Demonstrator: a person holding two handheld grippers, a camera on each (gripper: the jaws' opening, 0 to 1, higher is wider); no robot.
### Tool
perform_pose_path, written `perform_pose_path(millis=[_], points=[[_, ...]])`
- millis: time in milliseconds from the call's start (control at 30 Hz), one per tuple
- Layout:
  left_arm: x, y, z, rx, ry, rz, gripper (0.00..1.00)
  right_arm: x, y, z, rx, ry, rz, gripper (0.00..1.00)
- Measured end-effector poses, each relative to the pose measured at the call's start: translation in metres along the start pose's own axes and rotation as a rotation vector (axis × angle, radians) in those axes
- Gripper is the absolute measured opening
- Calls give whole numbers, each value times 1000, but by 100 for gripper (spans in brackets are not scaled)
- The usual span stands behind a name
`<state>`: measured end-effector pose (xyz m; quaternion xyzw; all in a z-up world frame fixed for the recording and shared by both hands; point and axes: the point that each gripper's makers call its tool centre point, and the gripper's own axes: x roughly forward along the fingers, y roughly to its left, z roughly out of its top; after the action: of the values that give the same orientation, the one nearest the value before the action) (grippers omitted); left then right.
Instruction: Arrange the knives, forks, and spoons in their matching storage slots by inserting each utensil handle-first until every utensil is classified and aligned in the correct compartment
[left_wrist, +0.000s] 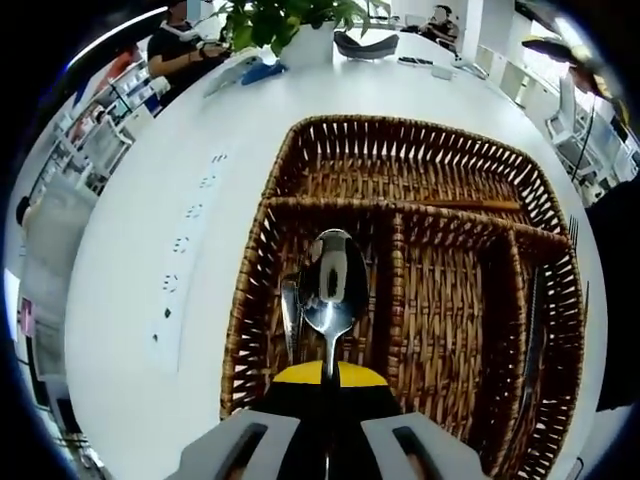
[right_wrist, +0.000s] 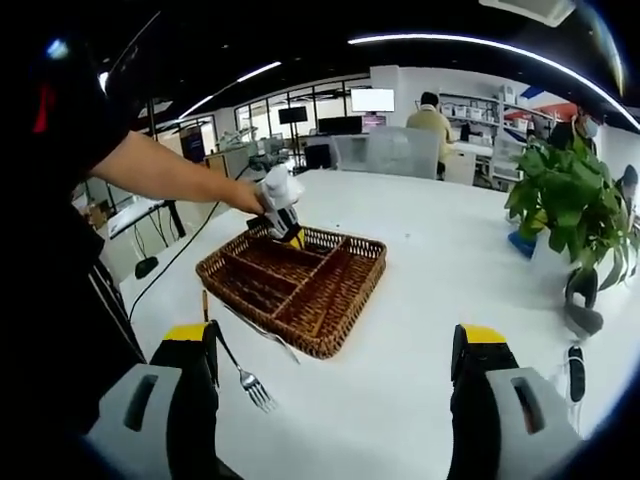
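My left gripper (left_wrist: 330, 375) is shut on the handle of a steel spoon (left_wrist: 332, 285), whose bowl points away over the left slot of the wicker tray (left_wrist: 250, 300). Another spoon (left_wrist: 290, 318) lies in that slot underneath. A knife (left_wrist: 534, 340) lies in the right slot, and a fork (left_wrist: 573, 232) rests on the table past the tray's right rim. In the right gripper view, a hand holds the left gripper (right_wrist: 282, 215) over the tray's (right_wrist: 345, 310) far edge. My right gripper (right_wrist: 336, 335) stands open above the table, with a fork (right_wrist: 246, 376) and a knife (right_wrist: 262, 333) lying near its left jaw.
A row of power sockets (left_wrist: 190, 240) runs along the white table left of the tray. A potted plant (right_wrist: 570, 200) stands at the table's right side, with a small black device (right_wrist: 575, 372) near it. People sit at desks beyond.
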<state>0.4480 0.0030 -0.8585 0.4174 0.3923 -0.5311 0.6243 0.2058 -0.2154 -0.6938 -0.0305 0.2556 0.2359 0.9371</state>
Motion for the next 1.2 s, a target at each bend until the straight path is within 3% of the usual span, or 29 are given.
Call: perform_pose_path(millis=[200, 267, 333, 367, 467, 567, 767, 900, 1100, 1200], points=[[3, 1, -1, 70, 14, 3, 1, 2, 3, 0, 1, -3, 3, 99], [5, 2, -6, 51, 41, -1, 1, 4, 5, 0, 0, -2, 10, 99], [0, 3, -2, 37, 10, 2, 5, 5, 7, 1, -4, -3, 18, 99], [-5, 11, 8, 46, -42, 55, 10, 6, 8, 2, -7, -6, 24, 99], [-21, 13, 23, 18, -123, 79, 28, 10, 9, 4, -20, -7, 35, 99], [-39, 16, 25, 38, -147, 117, 31, 14, 12, 9, -33, -12, 48, 99], [-85, 18, 30, -38, -281, 186, 50, 26, 24, 27, -74, -35, 83, 99], [-117, 15, 23, -121, -367, 233, 61, 31, 34, 36, -100, -47, 110, 99], [-170, -9, 9, -294, -526, 293, 79, 39, 42, 44, -139, -50, 136, 99], [-188, -24, -10, -328, -523, 311, 81, 40, 48, 48, -155, -57, 152, 99]])
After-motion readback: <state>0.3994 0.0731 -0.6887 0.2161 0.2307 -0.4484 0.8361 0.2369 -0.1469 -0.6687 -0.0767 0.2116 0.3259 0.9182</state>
